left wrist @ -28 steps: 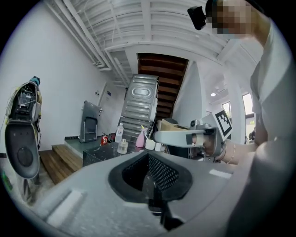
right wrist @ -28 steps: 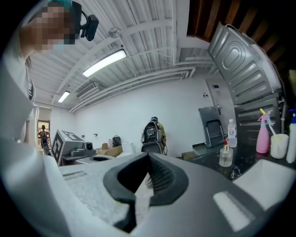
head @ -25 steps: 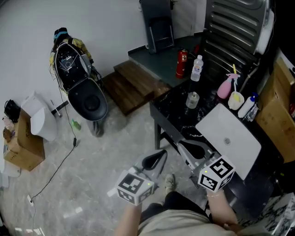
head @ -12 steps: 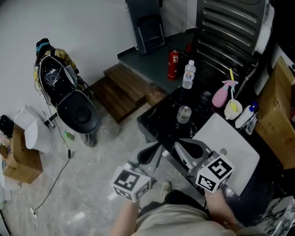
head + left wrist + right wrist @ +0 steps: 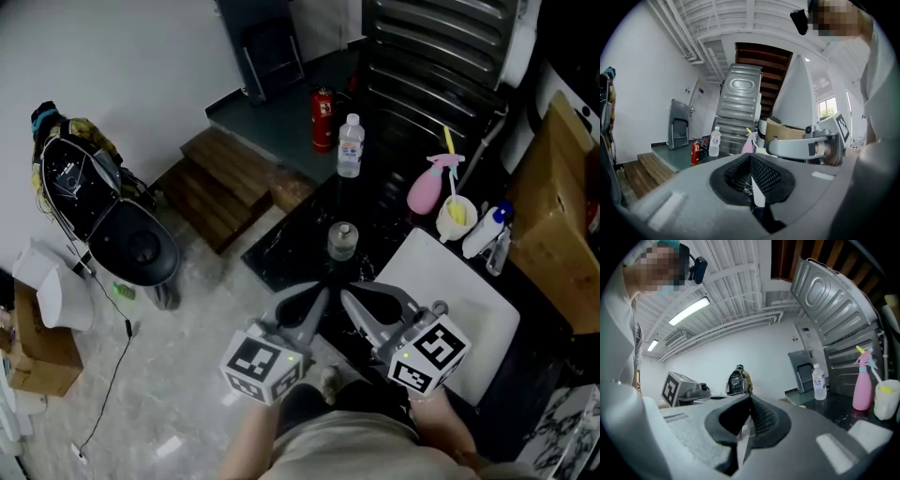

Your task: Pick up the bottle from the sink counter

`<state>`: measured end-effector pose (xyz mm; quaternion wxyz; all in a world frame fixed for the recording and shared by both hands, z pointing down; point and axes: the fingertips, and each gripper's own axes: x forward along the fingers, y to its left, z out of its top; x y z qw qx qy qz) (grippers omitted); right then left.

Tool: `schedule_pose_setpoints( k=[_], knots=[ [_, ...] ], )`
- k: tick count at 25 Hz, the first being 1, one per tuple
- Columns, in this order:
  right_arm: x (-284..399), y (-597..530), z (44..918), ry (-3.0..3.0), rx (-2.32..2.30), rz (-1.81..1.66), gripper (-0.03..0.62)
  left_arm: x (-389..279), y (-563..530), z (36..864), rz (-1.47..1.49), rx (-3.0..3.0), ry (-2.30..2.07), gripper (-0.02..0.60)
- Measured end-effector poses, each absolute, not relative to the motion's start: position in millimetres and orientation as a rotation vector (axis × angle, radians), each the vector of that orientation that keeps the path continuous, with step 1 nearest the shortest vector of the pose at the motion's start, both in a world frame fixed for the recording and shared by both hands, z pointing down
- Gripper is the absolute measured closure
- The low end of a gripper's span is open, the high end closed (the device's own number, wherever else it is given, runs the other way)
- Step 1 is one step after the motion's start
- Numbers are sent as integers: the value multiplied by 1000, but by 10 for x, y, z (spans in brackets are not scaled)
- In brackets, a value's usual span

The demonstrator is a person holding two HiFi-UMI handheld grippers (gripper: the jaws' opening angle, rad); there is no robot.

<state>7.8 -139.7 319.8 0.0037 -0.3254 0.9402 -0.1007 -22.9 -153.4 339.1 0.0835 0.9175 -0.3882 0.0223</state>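
Observation:
The clear water bottle with a white cap stands upright at the far corner of the black sink counter. It also shows in the left gripper view as the bottle and in the right gripper view as the bottle. Both grippers hover side by side at the counter's near edge, well short of the bottle. My left gripper is shut and holds nothing; its jaws meet in its own view. My right gripper is shut and empty too.
A small capped jar stands on the counter between the grippers and the bottle. To the right are a pink spray bottle, a white cup, a blue-capped bottle and a white basin. A red fire extinguisher stands behind the counter.
The view has moved forward toward the counter. Both grippers have come in closer together and now reach the counter's near edge. Both stay shut.

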Motion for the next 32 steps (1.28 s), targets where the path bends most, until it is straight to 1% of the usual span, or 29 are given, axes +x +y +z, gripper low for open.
schedule_pose_setpoints(
  k=[11,32],
  knots=[
    [462,-1680,3366,2892,-1190,-389,591,66,-1813,3487,98,2766,-1026,577],
    [386,-2474,3862,2781,-1549,-582,591,-76,-2545,3904,207,2764,-721,577]
  ],
)
